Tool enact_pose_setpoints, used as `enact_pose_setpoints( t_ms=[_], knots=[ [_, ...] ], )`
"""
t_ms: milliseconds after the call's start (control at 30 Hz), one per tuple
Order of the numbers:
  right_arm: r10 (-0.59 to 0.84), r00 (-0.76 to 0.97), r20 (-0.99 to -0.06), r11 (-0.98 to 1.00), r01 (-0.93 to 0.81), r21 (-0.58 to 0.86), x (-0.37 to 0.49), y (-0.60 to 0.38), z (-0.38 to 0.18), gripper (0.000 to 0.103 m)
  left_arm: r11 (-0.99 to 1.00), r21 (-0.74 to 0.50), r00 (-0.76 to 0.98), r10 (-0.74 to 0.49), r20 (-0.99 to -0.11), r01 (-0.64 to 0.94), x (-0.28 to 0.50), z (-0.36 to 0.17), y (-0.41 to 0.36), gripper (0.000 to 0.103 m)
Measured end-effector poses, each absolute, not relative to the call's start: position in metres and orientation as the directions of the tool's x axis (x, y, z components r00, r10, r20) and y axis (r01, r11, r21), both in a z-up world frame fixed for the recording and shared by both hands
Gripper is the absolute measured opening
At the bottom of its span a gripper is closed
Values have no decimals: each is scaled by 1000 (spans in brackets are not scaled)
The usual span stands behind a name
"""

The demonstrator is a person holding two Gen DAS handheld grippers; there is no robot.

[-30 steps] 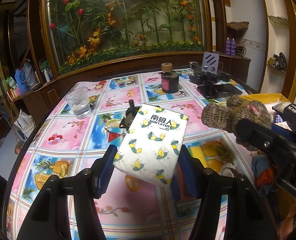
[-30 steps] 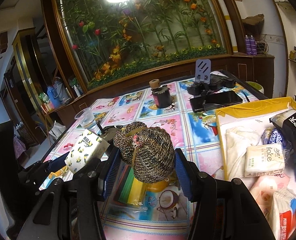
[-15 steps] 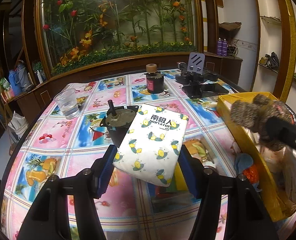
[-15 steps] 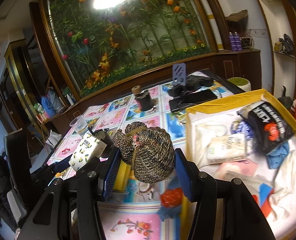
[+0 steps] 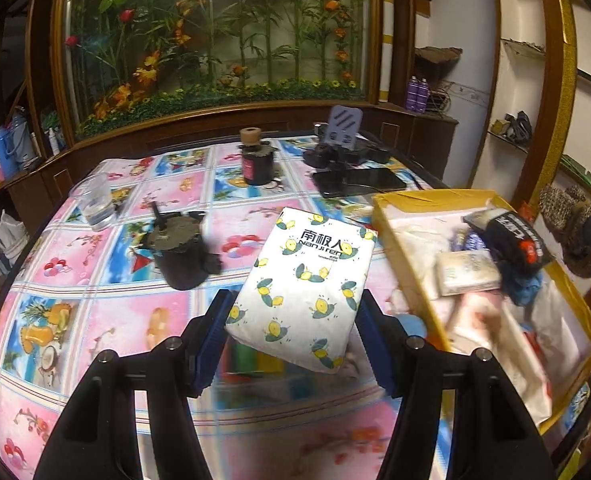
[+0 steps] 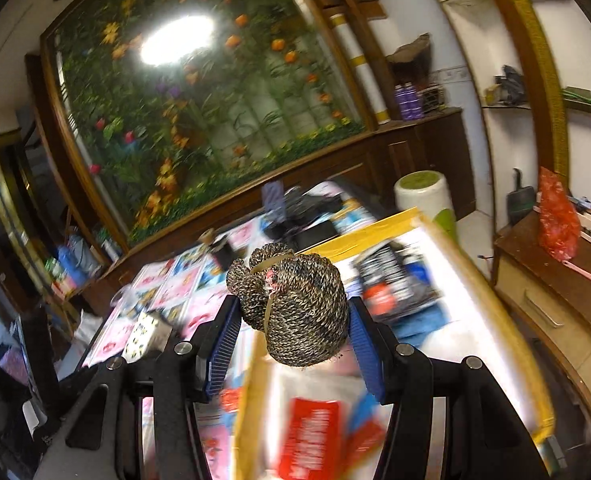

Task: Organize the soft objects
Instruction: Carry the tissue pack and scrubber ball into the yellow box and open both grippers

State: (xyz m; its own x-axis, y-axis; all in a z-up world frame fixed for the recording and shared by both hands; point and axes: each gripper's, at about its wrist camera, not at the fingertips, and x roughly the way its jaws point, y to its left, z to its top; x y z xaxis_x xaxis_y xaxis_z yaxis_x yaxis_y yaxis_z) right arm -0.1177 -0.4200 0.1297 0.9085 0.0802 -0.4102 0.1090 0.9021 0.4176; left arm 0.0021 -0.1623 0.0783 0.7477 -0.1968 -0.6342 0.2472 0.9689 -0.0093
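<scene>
My left gripper [image 5: 295,340] is shut on a white tissue pack [image 5: 303,284] printed with yellow lemons, held above the table just left of the yellow box [image 5: 391,236]. My right gripper [image 6: 291,332] is shut on a brown knitted bundle [image 6: 295,308] tied with a band, held above the yellow box [image 6: 375,228]. The bundle also shows at the right edge of the left wrist view [image 5: 567,220]. The tissue pack shows small at the left in the right wrist view [image 6: 147,332].
The yellow box holds several soft packs and cloths, among them a black pouch [image 5: 511,236] and a small tissue pack [image 5: 467,272]. On the patterned tablecloth stand a black motor-like part [image 5: 179,248], a plastic cup [image 5: 95,200], a dark jar [image 5: 257,160] and a phone stand [image 5: 347,148].
Both grippers have moved right towards the yellow box with their loads. The right gripper now hangs over the box; the left one has come up beside its left wall.
</scene>
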Motion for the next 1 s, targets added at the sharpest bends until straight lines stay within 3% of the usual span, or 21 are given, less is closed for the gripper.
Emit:
enact_pose_setpoints(
  t_ms=[133, 433, 700, 1000],
  knots=[
    [29, 913, -407, 883, 168, 438, -137, -459, 130, 58, 951, -12, 727, -243, -642, 308, -6, 82, -195, 61],
    [9, 856, -518, 875, 244, 419, -137, -491, 101, 58, 897, -59, 616, -348, -706, 439, -11, 69, -268, 61],
    [24, 774, -633, 900, 258, 350, -111, -483, 74, 59, 871, -40, 562, -350, -750, 490, -11, 49, -302, 58],
    [11, 763, -646, 914, 254, 316, -107, -475, 70, 62, 851, -19, 560, -361, -746, 524, -16, 45, -310, 59]
  ],
)
